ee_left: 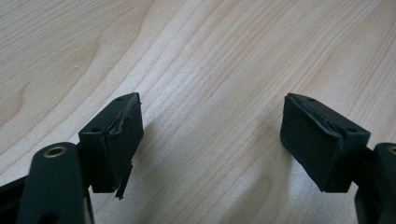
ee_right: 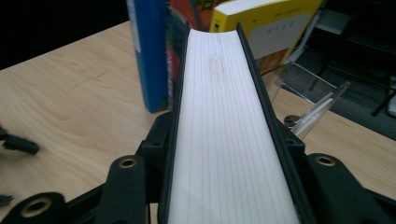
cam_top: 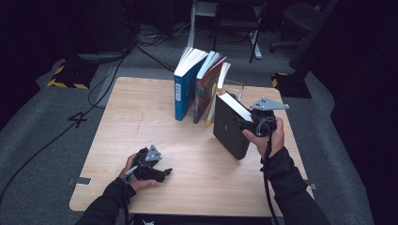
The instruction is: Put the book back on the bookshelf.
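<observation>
right gripper point(cam_top: 248, 124): pinching the black book point(cam_top: 230, 125) across its thickness, a jaw on each cover; in the right gripper view the white page edge point(ee_right: 224, 140) runs straight out between the jaws
black book: held tilted, lower corner at or just off the table point(cam_top: 141, 136), can't tell which; just left of the right hand point(cam_top: 270, 138)
row of books: blue book point(cam_top: 185, 89), red-patterned book point(cam_top: 206, 89) and yellow book point(cam_top: 220, 86) stand leaning, just ahead of the black book's far end
clear stand point(ee_right: 322, 105): ahead and to the right of the right jaws, behind the row
left gripper point(cam_top: 157, 172): jaws spread wide, nothing between, bare wood under them in the left gripper view; resting low on the near side, well apart from the books
done: black book grasped and up on edge, looks headed for the row
left: bring it against the yellow book, stand it upright, let go
progress guess: around halfway, placement not yet made
</observation>
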